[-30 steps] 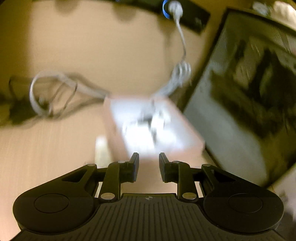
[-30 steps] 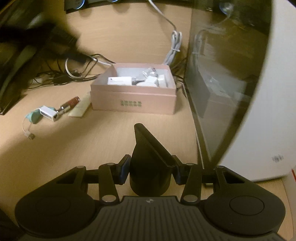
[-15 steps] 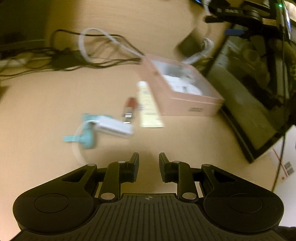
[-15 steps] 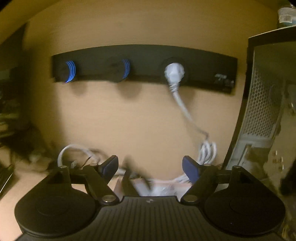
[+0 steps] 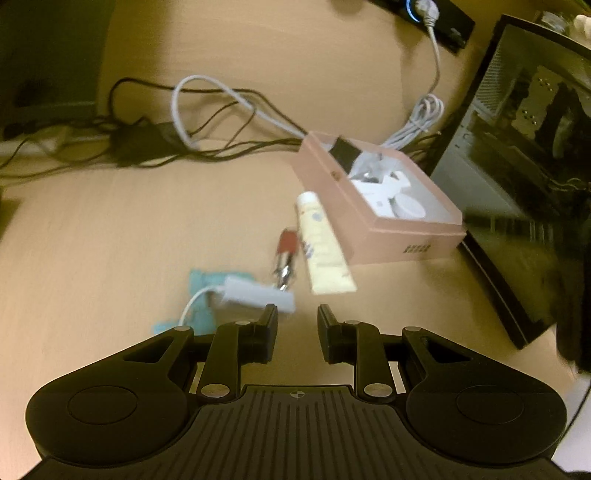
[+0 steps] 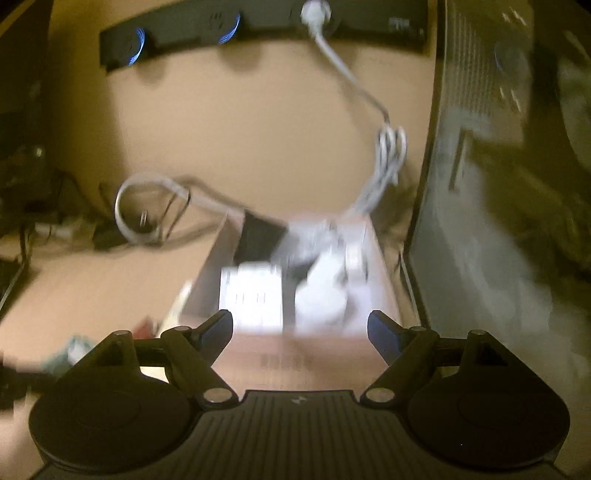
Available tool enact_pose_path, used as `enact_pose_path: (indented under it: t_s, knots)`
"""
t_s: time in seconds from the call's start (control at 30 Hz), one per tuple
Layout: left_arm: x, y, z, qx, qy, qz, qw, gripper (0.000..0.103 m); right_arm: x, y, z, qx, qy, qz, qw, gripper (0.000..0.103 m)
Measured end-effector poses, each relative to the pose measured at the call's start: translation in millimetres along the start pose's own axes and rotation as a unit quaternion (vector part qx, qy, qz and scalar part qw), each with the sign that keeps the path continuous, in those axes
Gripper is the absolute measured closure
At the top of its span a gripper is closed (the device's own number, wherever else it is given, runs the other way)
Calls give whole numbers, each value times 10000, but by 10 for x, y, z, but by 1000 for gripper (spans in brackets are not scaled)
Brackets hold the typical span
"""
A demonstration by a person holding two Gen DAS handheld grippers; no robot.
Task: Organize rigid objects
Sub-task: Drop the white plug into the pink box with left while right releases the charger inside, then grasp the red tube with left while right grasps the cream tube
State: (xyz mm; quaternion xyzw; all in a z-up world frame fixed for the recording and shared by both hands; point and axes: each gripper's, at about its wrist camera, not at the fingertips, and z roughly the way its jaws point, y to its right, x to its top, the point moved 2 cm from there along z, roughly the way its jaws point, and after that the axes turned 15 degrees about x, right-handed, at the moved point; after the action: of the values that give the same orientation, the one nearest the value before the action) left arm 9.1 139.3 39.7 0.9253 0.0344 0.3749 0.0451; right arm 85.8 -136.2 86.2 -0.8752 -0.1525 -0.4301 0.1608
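A pink open box (image 5: 413, 242) sits on the wooden desk, holding white adapters and a black wedge-shaped piece (image 5: 344, 153) at its far corner. Left of the box lie a cream tube (image 5: 323, 247), a red-and-metal stick (image 5: 286, 251), and a white adapter (image 5: 255, 295) on a teal piece. My left gripper (image 5: 297, 321) is open and empty, just in front of the white adapter. My right gripper (image 6: 301, 326) is wide open and empty, just above the box's near side (image 6: 291, 350); the black piece (image 6: 258, 238) lies inside it.
A dark glass-sided computer case (image 5: 524, 177) stands right of the box. Tangled black and grey cables (image 5: 207, 118) lie behind on the left. A black power strip (image 6: 258, 26) with blue lights runs along the back wall, with a white plug and cord.
My right gripper has opened and let go of the black piece, which now lies in the box. My left gripper has swung away from the box toward the loose items on the desk.
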Motion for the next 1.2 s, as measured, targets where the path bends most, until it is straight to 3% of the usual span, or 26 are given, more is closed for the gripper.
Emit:
enact_pose_path:
  t_s: [0.13,0.27,0.53,0.7,0.87,1.07,1.13,1.2]
  knots:
    - [166,157,134,-234,39,79,9997,77,-428,-133,-120,-67,-254,-127,9996,22]
    - [441,282,430,-329,42,-196,9993,77,-680,-248,-180,35,-499,-49,9987,22]
    - [1043,230,1317,80,-271,-875,9958,77,-970,-404,-267,42,-722,-43,9974,22]
    - [1133,352,1653,-176,-615,-587,9962,77,-1096,-352,-356,-98,-866,-34,9962,22]
    - [875,442,1414,-481,-698,-110,9963,78,-1123,-233,-372,-100,-848,226,9961,22]
    - [379,351,935,-912,-826,-75,9924,78,-1045,-239,-170,220,-881,393,9951,22]
    - [317,300,709,-666,-411,115,9969,78,-1034,-242,-67,328,-980,466,9935,22]
    - [299,267,521,-152,113,458,9988,78,-1030,-251,14,432,-1059,564,9918,22]
